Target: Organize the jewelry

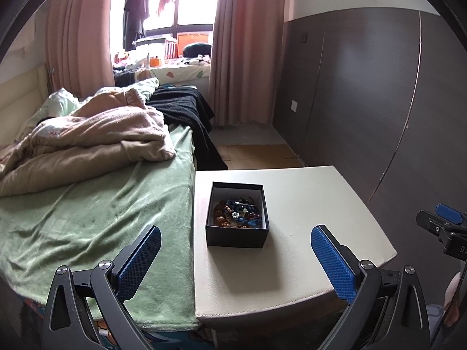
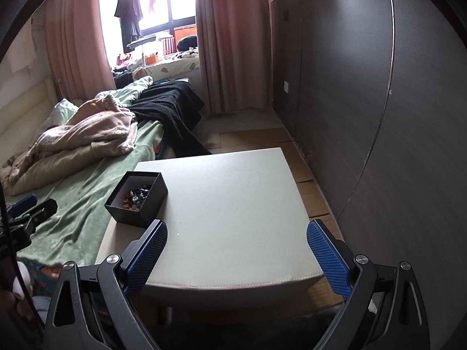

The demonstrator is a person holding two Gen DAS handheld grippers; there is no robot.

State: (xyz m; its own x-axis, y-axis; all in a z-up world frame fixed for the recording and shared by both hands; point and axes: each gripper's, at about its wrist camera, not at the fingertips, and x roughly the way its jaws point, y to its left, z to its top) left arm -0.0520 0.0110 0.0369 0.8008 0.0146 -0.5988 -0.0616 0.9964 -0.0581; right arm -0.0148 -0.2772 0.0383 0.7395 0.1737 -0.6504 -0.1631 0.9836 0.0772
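We found the black jewelry box (image 1: 236, 214) lidless on the left part of the cream counter (image 1: 321, 204), just beside the bed (image 1: 96, 210). Beaded jewelry (image 1: 238, 213) lay tangled inside. We judged the beads light, loose and prone to snag, best lifted by one strand; the box looked like light, rigid card, graspable across its walls. The left gripper (image 1: 235, 258) and right gripper (image 2: 237, 255) both had jaws apart, empty. No legible writing.
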